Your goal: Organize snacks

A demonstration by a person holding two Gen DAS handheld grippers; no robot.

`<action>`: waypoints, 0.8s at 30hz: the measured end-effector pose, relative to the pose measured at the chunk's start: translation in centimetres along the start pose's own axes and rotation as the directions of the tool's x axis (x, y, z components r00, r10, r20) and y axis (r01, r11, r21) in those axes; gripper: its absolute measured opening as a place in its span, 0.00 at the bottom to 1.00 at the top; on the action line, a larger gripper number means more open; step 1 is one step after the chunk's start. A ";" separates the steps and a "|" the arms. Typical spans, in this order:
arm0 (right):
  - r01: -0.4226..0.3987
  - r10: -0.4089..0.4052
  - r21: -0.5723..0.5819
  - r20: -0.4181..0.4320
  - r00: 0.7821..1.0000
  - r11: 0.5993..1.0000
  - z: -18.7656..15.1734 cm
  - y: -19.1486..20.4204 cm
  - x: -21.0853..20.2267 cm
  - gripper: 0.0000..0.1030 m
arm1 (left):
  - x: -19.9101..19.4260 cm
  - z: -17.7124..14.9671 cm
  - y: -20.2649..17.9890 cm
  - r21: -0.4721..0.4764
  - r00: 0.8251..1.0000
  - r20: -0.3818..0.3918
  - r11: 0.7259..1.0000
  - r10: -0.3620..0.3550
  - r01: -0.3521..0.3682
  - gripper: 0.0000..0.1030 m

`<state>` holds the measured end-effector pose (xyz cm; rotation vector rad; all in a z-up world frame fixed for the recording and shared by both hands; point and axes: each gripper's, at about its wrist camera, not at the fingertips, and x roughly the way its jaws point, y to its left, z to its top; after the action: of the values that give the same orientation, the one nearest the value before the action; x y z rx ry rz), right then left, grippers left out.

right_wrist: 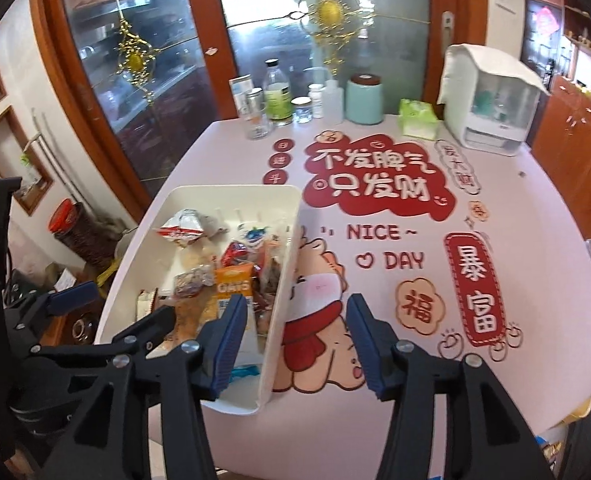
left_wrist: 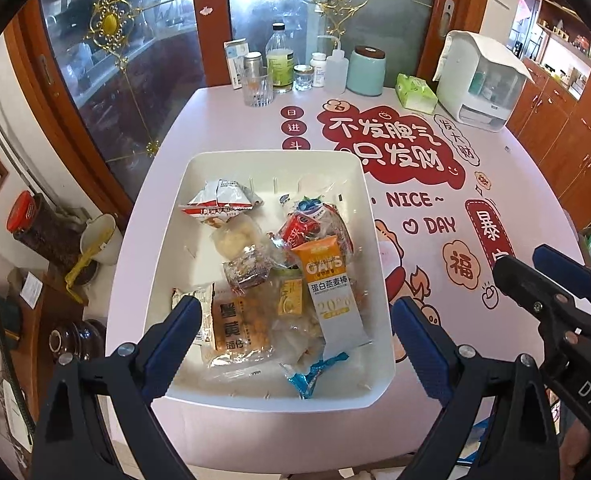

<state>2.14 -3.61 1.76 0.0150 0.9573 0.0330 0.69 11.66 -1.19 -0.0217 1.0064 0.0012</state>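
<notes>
Left claw (left_wrist: 295, 316) released, jaws wide, angled down above near end of white bin (left_wrist: 379, 280). Right claw (right_wrist: 295, 338) released, empty, straddling bin's right wall. Snack packets (left_wrist: 279, 276) piled inside bin on worktop (left_wrist: 495, 184).

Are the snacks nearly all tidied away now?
It looks mostly done: the snack packets lie heaped inside the white bin, and none shows loose on the pink table. Nothing is in hand; the left gripper and right gripper are open and empty. Perhaps only neatening the heap remains.
</notes>
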 end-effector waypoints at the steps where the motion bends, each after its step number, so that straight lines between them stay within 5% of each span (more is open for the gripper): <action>1: 0.007 -0.007 0.004 0.003 1.000 1.000 0.0 -0.1 -0.1 0.53 | -0.1 0.0 -0.2 0.003 1.000 0.003 1.000 0.006 -0.006 0.93; 24: 0.033 -0.033 0.037 0.000 0.999 0.999 -1.1 -0.2 -0.6 0.56 | -0.4 -1.0 -0.4 0.021 0.999 0.001 0.999 0.039 -0.039 0.93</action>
<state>0.87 -3.85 1.62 0.0331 0.9575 -0.0156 -0.37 11.23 -1.33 0.0175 1.0063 0.0266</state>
